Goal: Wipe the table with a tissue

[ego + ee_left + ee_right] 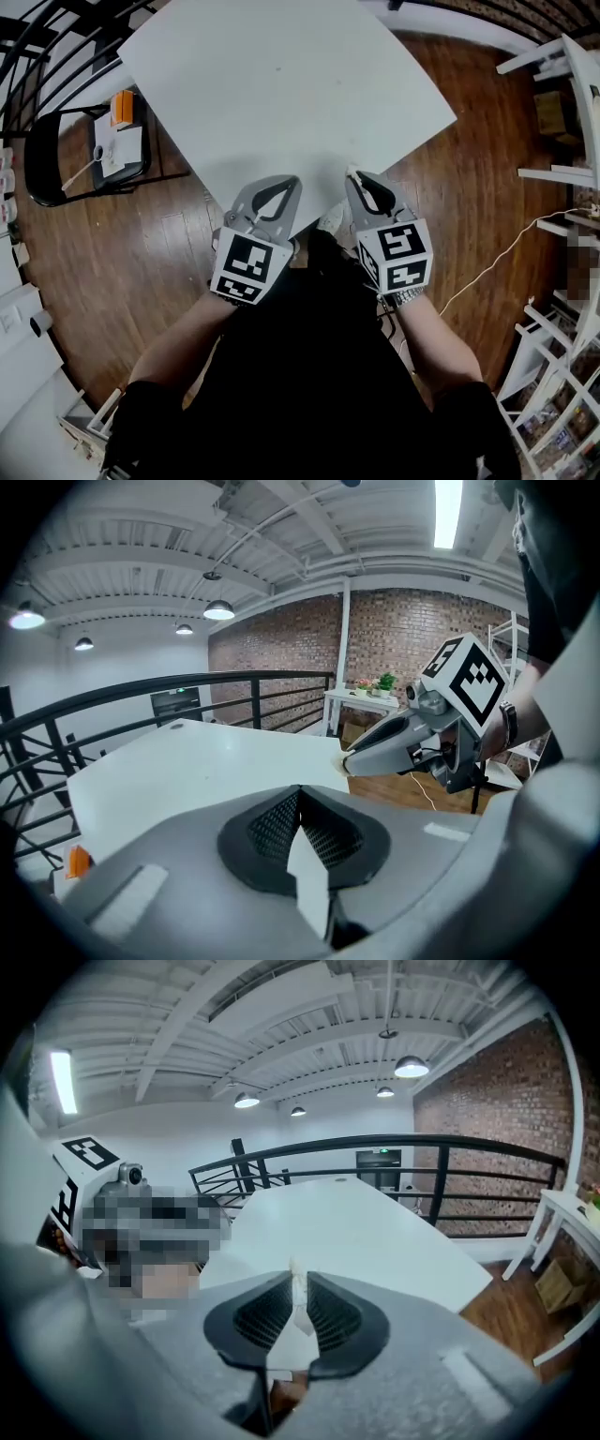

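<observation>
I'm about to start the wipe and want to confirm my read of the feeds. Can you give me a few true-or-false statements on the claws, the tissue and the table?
1. The left claw is shut on a piece of tissue. True.
2. The right claw is open and empty. False: it is shut on tissue too.
3. The table has a white top. True.
4. Both claws are at the table's far edge. False: they are at its near edge, close to the person.
5. In the head view, a black chair stands on the wooden floor to the table's left. True.
</observation>
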The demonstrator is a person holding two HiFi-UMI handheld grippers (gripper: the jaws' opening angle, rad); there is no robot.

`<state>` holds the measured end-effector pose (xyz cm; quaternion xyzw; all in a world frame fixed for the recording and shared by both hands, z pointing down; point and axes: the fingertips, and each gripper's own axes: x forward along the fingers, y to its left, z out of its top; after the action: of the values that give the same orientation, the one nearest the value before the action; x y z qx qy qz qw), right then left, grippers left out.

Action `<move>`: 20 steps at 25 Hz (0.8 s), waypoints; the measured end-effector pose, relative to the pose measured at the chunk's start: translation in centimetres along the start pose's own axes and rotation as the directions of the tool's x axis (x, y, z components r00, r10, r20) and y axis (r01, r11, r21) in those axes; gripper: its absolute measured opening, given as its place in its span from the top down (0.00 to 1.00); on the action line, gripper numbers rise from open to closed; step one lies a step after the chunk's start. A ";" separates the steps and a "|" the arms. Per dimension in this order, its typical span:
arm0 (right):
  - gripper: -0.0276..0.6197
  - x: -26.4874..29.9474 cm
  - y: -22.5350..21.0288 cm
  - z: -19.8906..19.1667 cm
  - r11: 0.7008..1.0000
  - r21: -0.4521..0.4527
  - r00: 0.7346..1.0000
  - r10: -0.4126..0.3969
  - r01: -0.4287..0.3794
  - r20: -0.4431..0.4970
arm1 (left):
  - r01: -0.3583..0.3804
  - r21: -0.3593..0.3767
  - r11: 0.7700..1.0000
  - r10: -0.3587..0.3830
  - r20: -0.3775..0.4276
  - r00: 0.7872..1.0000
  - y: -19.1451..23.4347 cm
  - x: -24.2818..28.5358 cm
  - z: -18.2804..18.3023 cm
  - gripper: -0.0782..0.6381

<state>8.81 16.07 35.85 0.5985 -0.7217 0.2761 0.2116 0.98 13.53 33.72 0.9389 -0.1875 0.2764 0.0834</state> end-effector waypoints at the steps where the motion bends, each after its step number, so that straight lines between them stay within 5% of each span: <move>1: 0.90 0.1 0.0 0.0 1.000 -0.005 1.000 0.002 -0.002 -0.002 | -0.005 0.003 1.000 0.005 0.004 1.000 0.1 -0.2 0.2 0.87; 20: 0.90 1.2 -0.8 1.1 0.994 -0.006 0.993 -0.109 0.109 -0.036 | 0.046 0.005 0.999 -0.046 0.066 0.997 2.2 -1.4 0.7 0.87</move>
<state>9.37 14.35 35.85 0.6315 -0.6845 0.2734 0.2405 -0.64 11.74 32.46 0.9517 -0.1679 0.2435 0.0821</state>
